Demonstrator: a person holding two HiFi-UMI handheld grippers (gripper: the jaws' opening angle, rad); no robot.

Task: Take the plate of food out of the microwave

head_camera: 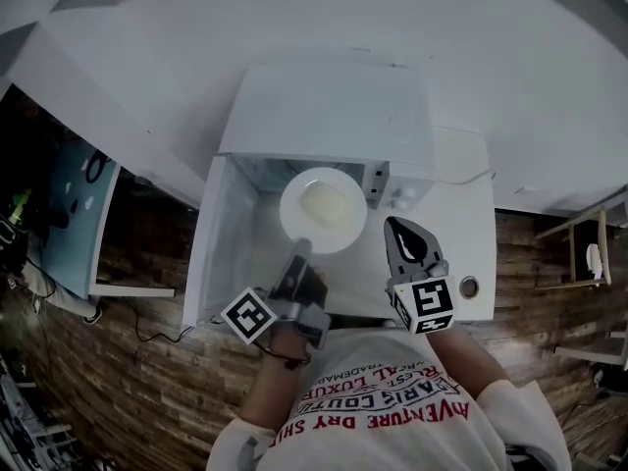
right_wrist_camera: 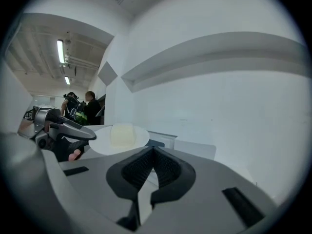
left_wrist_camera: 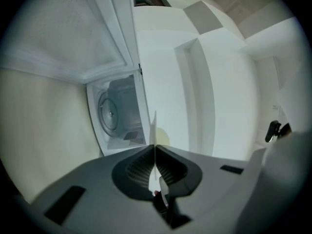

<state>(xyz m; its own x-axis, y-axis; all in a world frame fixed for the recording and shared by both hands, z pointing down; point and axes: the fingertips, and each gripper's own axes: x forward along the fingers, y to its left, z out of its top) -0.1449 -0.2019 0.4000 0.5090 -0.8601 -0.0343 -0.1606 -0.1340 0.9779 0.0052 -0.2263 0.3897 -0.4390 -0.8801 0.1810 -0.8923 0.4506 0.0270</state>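
My left tongs (head_camera: 301, 249) are clamped on the near rim of the plate of food (head_camera: 322, 209), held at the open mouth of the microwave (head_camera: 324, 116), while my right tongs (head_camera: 394, 230) are pressed together, empty, just beside it.

A dark wood-plank floor (head_camera: 147, 381) surrounds the white table (head_camera: 476, 199) against a pale wall (head_camera: 294, 18), and ceiling strip lights (right_wrist_camera: 60, 51) glow beyond.
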